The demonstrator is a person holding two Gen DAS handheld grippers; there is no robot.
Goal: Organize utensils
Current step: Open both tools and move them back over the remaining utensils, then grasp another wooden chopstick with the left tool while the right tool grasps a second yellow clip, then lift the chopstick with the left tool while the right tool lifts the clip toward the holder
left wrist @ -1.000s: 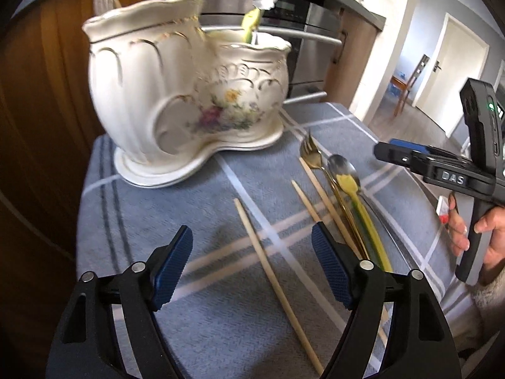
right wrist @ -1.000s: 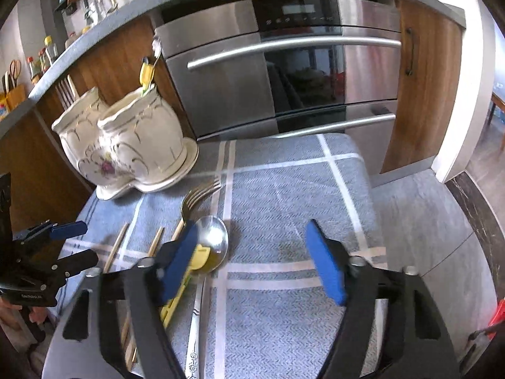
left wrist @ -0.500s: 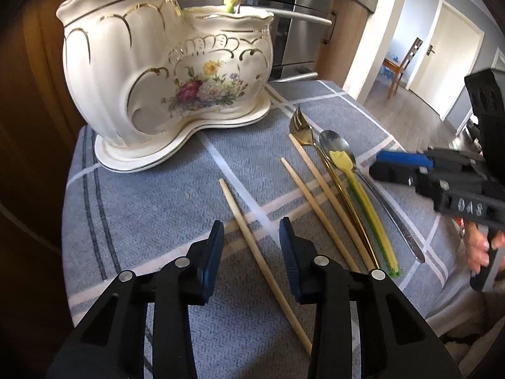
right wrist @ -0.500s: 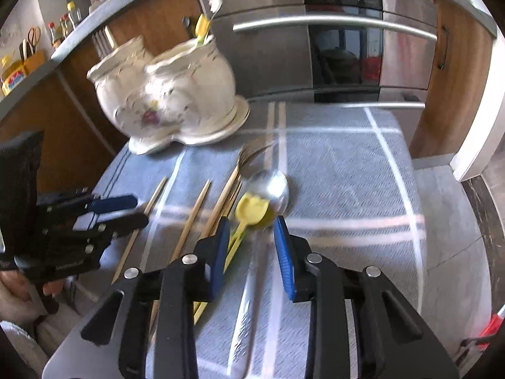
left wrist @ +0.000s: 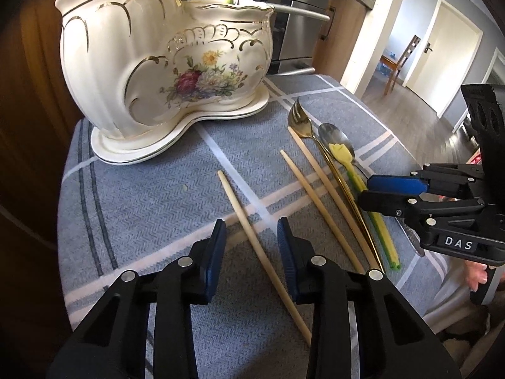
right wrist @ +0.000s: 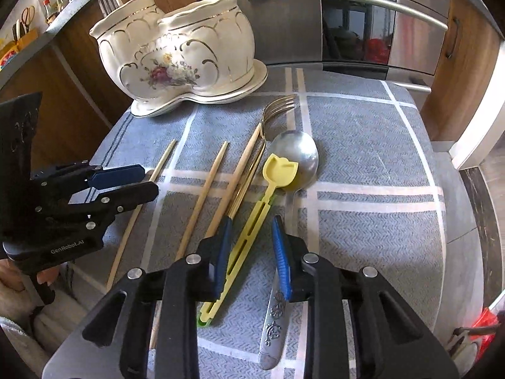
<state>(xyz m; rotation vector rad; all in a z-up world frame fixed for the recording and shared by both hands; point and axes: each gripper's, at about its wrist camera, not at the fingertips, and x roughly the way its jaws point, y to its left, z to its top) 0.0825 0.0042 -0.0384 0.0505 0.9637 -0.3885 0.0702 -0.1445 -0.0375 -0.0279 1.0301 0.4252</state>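
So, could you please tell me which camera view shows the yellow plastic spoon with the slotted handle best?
The right wrist view: the yellow plastic spoon lies between the right claw pads, shown from its cat-shaped bowl to its green end. In the left wrist view, that claw crosses the spoon's handle, hiding part.

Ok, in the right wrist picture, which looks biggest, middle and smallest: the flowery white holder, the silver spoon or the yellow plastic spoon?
1. Flowery white ceramic holder
2. Silver metal spoon
3. Yellow plastic spoon

The two spoons look close in length, and the nearer parts look stretched, so that order is unsure.
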